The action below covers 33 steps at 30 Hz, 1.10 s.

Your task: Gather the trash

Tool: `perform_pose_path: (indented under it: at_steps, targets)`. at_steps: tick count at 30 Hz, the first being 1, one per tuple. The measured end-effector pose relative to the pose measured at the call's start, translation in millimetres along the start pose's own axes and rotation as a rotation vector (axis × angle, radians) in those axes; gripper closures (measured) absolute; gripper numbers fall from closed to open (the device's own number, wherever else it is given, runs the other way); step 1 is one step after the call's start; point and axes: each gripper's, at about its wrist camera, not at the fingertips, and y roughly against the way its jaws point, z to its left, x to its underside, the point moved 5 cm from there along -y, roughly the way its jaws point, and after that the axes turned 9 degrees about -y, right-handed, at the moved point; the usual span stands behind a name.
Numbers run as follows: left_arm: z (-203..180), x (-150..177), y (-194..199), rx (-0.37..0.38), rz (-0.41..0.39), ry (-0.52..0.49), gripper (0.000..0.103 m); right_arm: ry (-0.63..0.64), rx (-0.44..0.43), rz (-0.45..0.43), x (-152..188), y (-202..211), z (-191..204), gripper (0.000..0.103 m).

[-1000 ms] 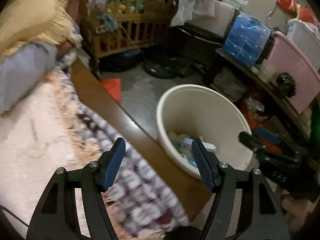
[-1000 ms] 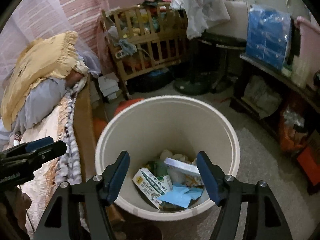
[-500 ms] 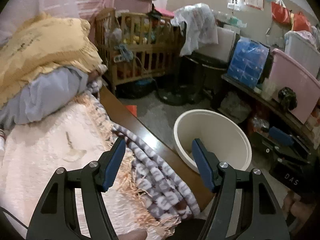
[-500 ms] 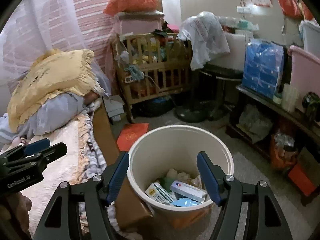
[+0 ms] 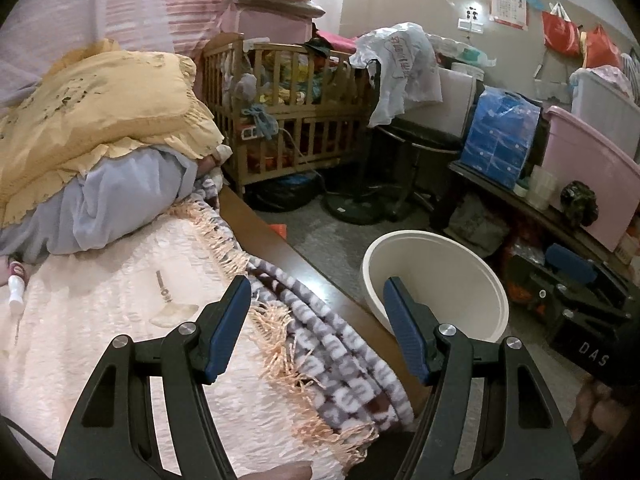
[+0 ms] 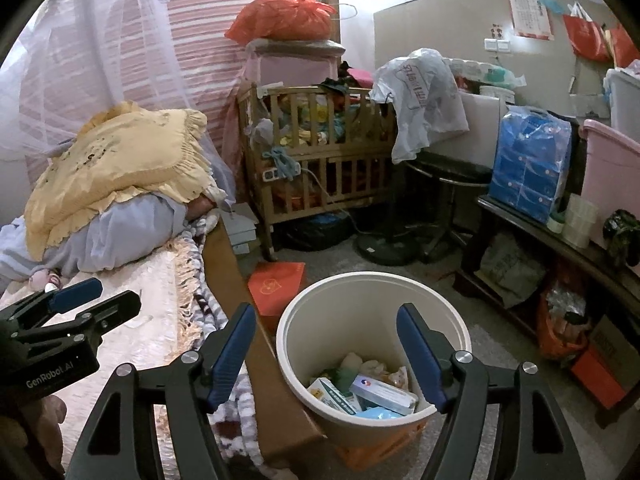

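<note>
Pulling back and tilting up from the bin (image 6: 372,360), now lower and smaller in both views. Left gripper (image 5: 316,328) hanging over the bed (image 5: 120,320), half open, holding nothing. Right gripper (image 6: 326,356) easing wider, empty, above the bin's boxes (image 6: 380,394). Scanning bed and floor for leftovers before reaching, keeping both jaws spread.

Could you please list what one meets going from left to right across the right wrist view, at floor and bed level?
Yellow frilled pillow → wooden slatted crib → round cream plastic bin → blue plastic-wrapped pack → pink plastic tub.
</note>
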Motion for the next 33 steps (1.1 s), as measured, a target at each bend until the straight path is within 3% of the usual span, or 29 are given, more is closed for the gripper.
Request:
perform_pose_path:
  at_steps: [33]
  targets:
    - [4.5,-2.7,3.0,0.001,0.001,0.006,0.035,-0.009,-0.011,0.003,-3.7,1.4,2.2,0.029]
